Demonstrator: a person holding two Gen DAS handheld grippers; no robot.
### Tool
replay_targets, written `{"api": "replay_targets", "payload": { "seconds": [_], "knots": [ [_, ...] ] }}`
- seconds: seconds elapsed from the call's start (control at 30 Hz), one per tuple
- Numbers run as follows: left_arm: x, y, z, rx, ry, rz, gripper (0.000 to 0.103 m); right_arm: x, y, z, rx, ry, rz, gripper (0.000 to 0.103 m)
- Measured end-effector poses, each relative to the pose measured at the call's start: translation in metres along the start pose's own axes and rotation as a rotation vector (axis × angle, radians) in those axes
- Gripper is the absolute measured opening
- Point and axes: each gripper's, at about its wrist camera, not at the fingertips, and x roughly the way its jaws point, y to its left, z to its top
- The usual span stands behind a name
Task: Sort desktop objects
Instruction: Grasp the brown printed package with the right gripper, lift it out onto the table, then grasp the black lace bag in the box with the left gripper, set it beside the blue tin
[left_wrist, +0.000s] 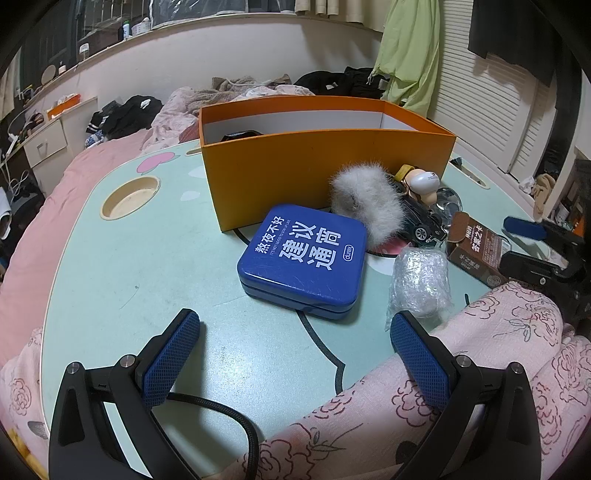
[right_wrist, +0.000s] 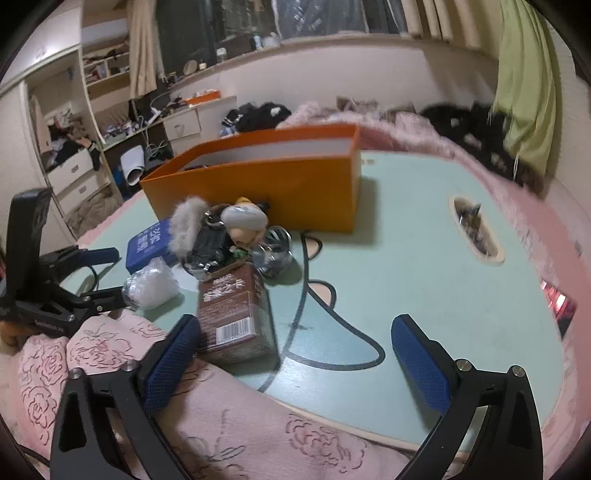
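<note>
Carton (right_wrist: 236, 314), brown and lying on its side on the green table (right_wrist: 424, 280), sat just ahead of the right tongs (right_wrist: 295, 350), nearer the left pad than midway. Those tongs were spread wide, pinching nothing. Closing from there would likely have caught one edge and spun the carton into the toy car (right_wrist: 210, 247) and plastic bag (right_wrist: 153, 282) crowded behind it. The left tongs (left_wrist: 295, 347) were also spread, empty, short of the blue tin (left_wrist: 304, 260), with the orange box (left_wrist: 325, 162) beyond.
</note>
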Motion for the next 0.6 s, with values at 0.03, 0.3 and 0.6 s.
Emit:
{"api": "replay_targets", "payload": {
  "seconds": [0.03, 0.3, 0.6],
  "knots": [
    [0.0, 0.0, 0.0, 0.0, 0.0, -0.001, 0.103, -0.008, 0.005, 0.0, -0.026, -0.042, -0.003, 0.101],
    [0.001, 0.001, 0.0, 0.001, 0.001, -0.001, 0.103, 0.022, -0.001, 0.0, -0.002, 0.106, -0.025, 0.102],
    [-0.001, 0.001, 0.001, -0.003, 0.015, 0.011, 0.103, 0.028, 0.001, -0.002, -0.017, 0.118, -0.034, 0.103]
  ]
}}
